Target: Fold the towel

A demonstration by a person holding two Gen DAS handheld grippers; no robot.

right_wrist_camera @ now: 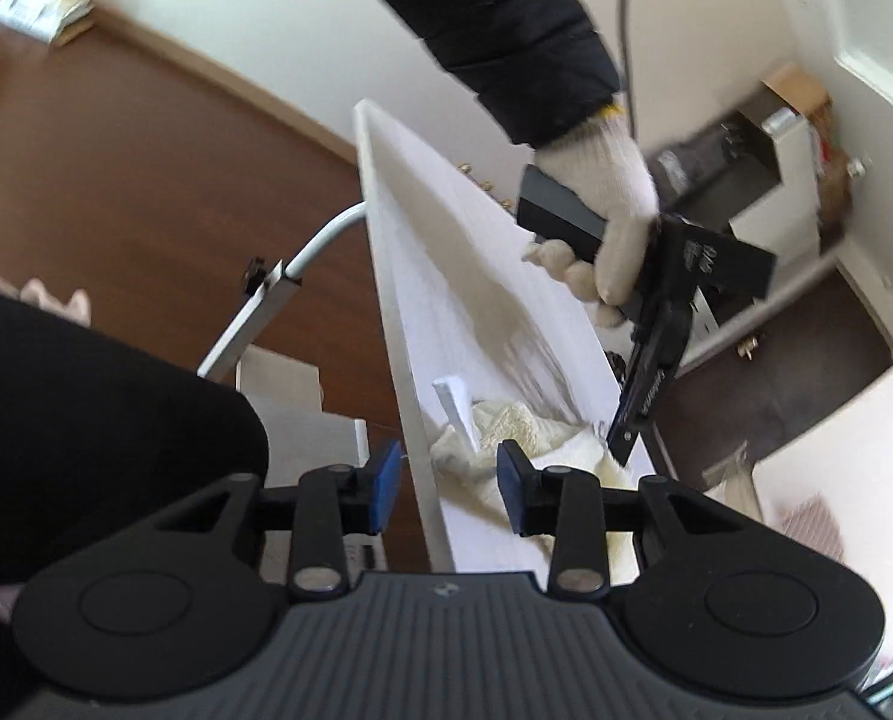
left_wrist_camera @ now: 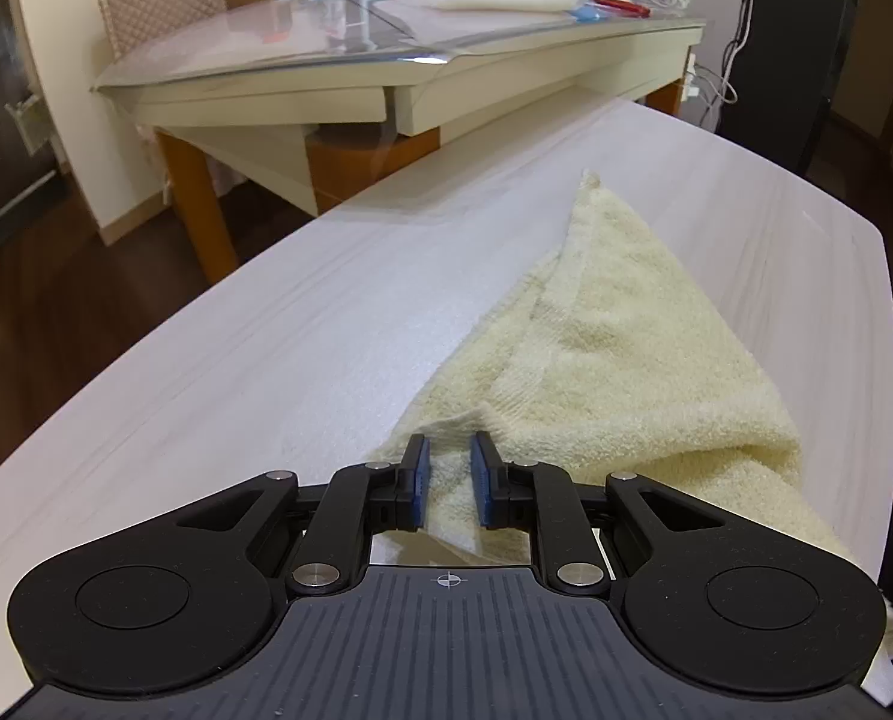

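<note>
surface: pale table (left_wrist_camera: 266, 330) (wood floor) | left tool (left_wrist_camera: 449, 483) – pinching towel (left_wrist_camera: 626, 360) | right tool (right_wrist_camera: 449, 483) – agape

From here my left gripper (left_wrist_camera: 449, 483) points down at the pale wood-grain table (left_wrist_camera: 236, 360), its blue pads (left_wrist_camera: 481, 480) closed in on a bunched edge of the cream towel (left_wrist_camera: 614, 360) — cloth sits squeezed between them. The towel spreads ahead and to the right, rising to a point farther out. Beyond the gripper stands a glass-topped table (left_wrist_camera: 326, 42) — cluttered at its far end.
</note>
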